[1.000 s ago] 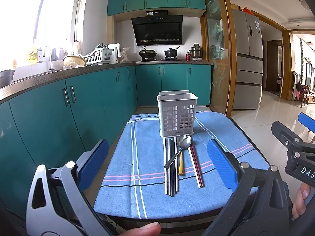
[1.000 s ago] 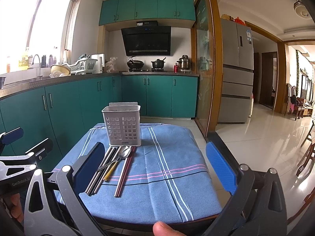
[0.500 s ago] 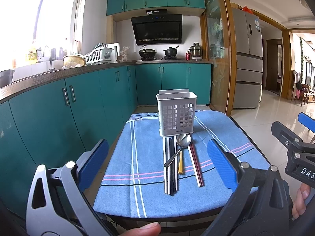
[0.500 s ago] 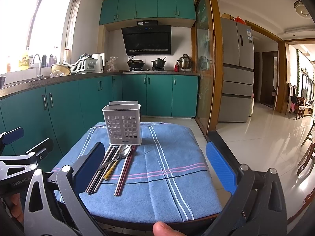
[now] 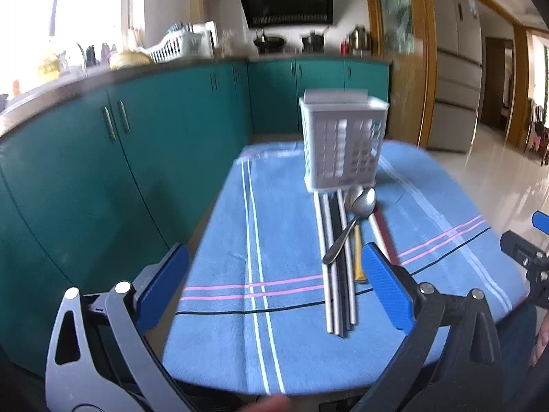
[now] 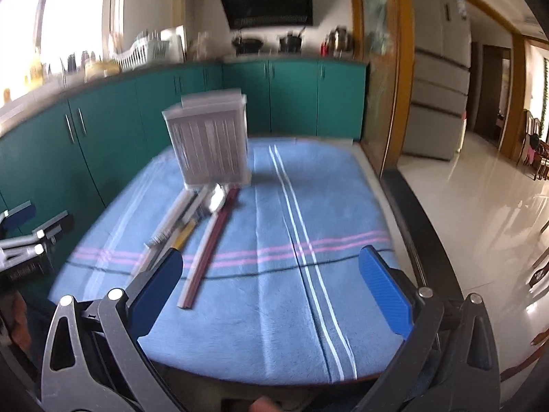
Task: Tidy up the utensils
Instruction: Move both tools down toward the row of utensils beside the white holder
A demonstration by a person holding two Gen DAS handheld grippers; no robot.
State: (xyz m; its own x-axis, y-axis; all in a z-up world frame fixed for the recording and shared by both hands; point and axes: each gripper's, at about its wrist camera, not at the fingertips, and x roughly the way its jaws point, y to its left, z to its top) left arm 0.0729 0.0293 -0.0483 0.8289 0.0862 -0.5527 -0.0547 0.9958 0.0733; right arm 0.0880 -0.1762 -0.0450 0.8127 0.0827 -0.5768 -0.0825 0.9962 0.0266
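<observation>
both grippers hang above the near edge of the table, and both are released, with the blue pads wide apart and nothing between them. the left gripper [image 5: 274, 288] looks along a blue cloth [image 5: 219, 240] with white, pink and black stripes, which covers the table. near the far end of the cloth stands a white utensil holder [image 5: 343, 144], upright, with small holes in its walls. just in front of the utensil holder the utensils lie in a tight row, and their far ends almost touch its base. in this row are pale chopsticks [image 5: 327, 267] on the left, dark chopsticks [image 5: 339, 274] beside them, and a metal spoon [image 5: 353, 219] that lies at an angle across the others with its bowl near the holder. under the spoon a yellow handle [image 5: 358, 257] shows, and at the right are reddish chopsticks [image 6: 212, 243]. the right gripper [image 6: 271, 285] is over the middle of the cloth, to the right of the utensils. its view is blurred. behind the table are green cabinets [image 5: 137, 144] and a grey fridge [image 6: 439, 68].
</observation>
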